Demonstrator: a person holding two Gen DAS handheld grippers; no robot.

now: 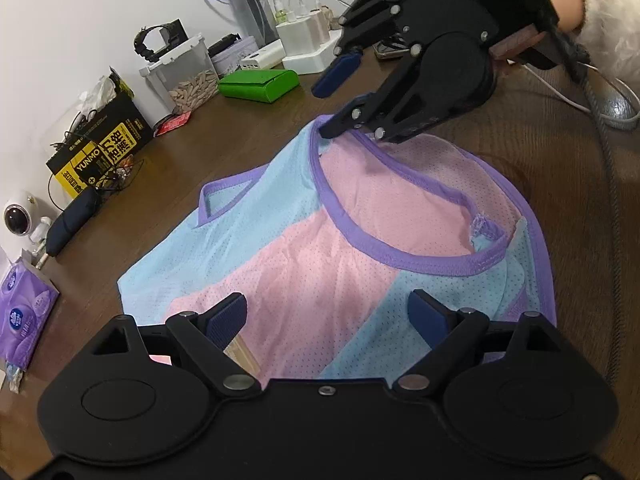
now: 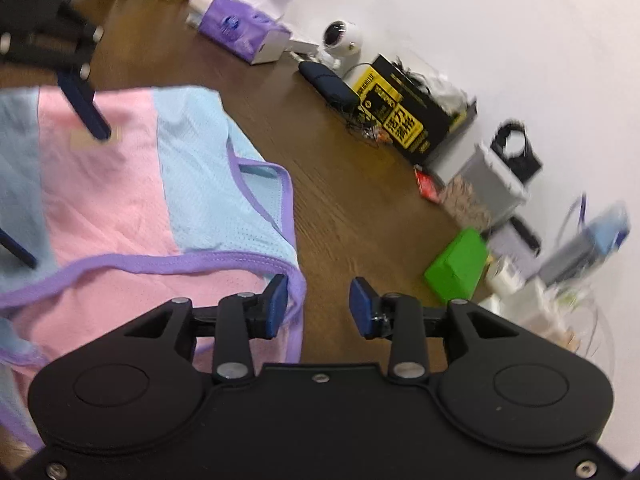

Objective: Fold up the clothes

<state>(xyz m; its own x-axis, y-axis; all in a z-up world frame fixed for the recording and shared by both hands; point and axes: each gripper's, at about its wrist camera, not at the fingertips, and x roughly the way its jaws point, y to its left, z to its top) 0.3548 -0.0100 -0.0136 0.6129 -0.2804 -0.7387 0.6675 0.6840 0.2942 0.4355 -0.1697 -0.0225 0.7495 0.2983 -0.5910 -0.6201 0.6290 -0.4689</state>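
Note:
A pink and light-blue mesh vest (image 1: 320, 248) with purple trim lies spread on the brown wooden table (image 1: 240, 136). My left gripper (image 1: 326, 316) is open, its pads hovering over the vest's near part. My right gripper (image 1: 328, 104) is open at the vest's far shoulder edge, its lower finger touching the purple trim and lifting it slightly. In the right wrist view the right gripper (image 2: 318, 306) is open beside the vest (image 2: 120, 184), with the purple edge next to its left pad. The left gripper's fingers (image 2: 86, 108) show over the vest.
Along the wall stand a green case (image 1: 260, 84), a clear container of seeds (image 1: 188, 76), a black-yellow box (image 1: 100, 148), a water bottle (image 1: 248, 0), chargers (image 1: 300, 36), a small white camera (image 1: 18, 220), and purple tissue packs (image 1: 24, 312). Cables (image 1: 600, 104) lie at the right.

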